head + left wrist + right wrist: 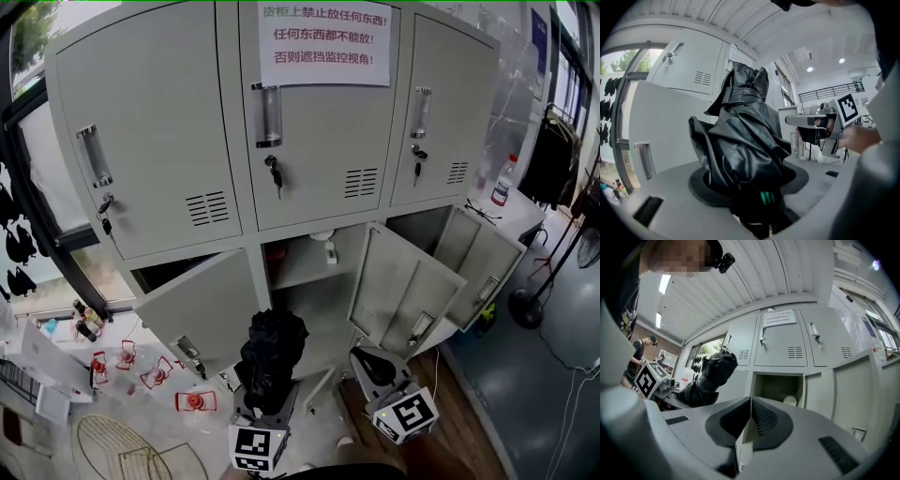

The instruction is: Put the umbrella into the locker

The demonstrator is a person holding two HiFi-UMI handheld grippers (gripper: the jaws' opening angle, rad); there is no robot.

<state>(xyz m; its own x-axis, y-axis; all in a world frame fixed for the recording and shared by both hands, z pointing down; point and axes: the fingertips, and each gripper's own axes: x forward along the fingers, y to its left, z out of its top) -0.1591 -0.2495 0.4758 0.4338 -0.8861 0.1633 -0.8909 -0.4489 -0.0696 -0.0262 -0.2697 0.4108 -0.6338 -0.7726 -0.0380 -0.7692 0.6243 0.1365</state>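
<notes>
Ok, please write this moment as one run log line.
left hand-held gripper: shut on folded black umbrella | right hand-held gripper: shut, empty | stage: umbrella in front of open lower middle locker, not yet inside

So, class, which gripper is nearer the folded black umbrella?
Left. The left gripper is clamped on the umbrella; the right gripper, shut and empty, sits apart on the umbrella's right.
</notes>
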